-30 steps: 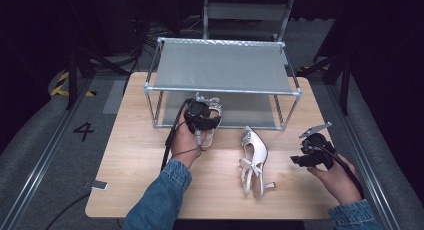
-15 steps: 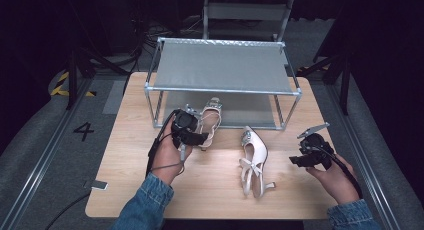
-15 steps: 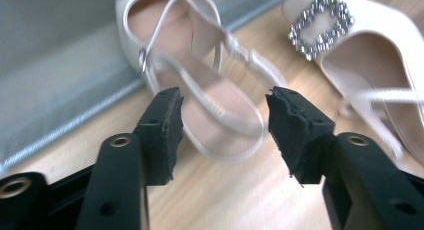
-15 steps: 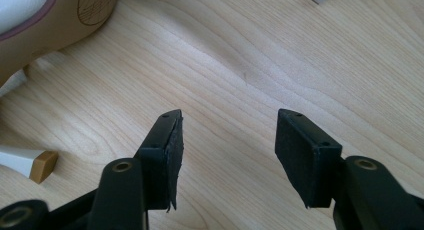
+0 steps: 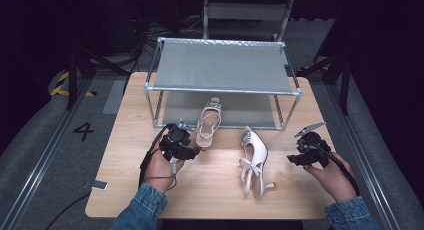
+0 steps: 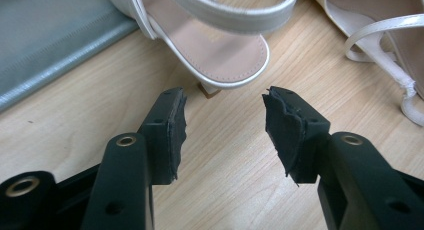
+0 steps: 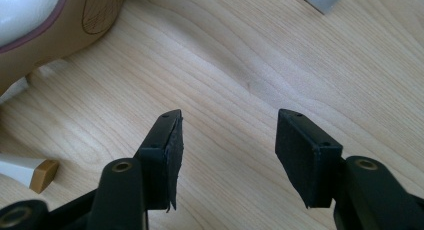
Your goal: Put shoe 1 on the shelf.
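One white sandal (image 5: 208,124) sits toe-first on the rack (image 5: 222,42)'s lower shelf, heel over the counter (image 5: 215,190). The left hand-held gripper (image 5: 192,150), jaws spread and just narrowing, holds nothing beside that heel. Second sandal (image 5: 253,160) lies unplaced mid-counter; the right hand-held gripper (image 5: 292,159) waits spread, empty. Judged roughly half done.
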Tool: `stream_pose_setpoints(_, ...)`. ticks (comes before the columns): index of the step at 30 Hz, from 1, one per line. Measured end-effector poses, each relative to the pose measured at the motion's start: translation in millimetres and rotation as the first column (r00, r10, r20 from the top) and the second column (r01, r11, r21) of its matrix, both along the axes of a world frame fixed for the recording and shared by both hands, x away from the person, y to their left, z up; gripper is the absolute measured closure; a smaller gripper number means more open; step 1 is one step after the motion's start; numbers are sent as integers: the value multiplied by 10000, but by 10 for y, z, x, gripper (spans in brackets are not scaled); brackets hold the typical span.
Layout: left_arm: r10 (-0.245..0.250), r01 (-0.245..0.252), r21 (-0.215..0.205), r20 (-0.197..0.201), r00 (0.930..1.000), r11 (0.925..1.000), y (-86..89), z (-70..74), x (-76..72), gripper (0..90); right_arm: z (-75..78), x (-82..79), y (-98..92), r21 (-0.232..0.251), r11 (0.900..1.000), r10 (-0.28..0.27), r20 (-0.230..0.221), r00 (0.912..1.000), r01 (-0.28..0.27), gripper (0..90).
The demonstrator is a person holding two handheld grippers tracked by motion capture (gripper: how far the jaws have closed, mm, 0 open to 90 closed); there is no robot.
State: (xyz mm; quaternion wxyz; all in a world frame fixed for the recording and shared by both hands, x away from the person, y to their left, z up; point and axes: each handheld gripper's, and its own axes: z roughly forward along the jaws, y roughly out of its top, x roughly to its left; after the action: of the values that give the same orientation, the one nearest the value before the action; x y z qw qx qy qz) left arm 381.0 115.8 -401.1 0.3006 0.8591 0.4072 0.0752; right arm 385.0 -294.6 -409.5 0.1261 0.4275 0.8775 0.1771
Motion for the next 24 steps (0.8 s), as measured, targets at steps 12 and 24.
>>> stream_pose_setpoints(12, -64, 64, 0, 575, 9983, 10000, -154, -327, 61, 471, 7, -12, 8, -21, 10000, 56, 49, 10000, -55, 450)
stream_pose_setpoints(24, -13, 63, -553, 898, 9960, 9984, -243, -557, 159, 489, -9, -22, -5, -46, 10000, 68, 28, 10000, -68, 449)
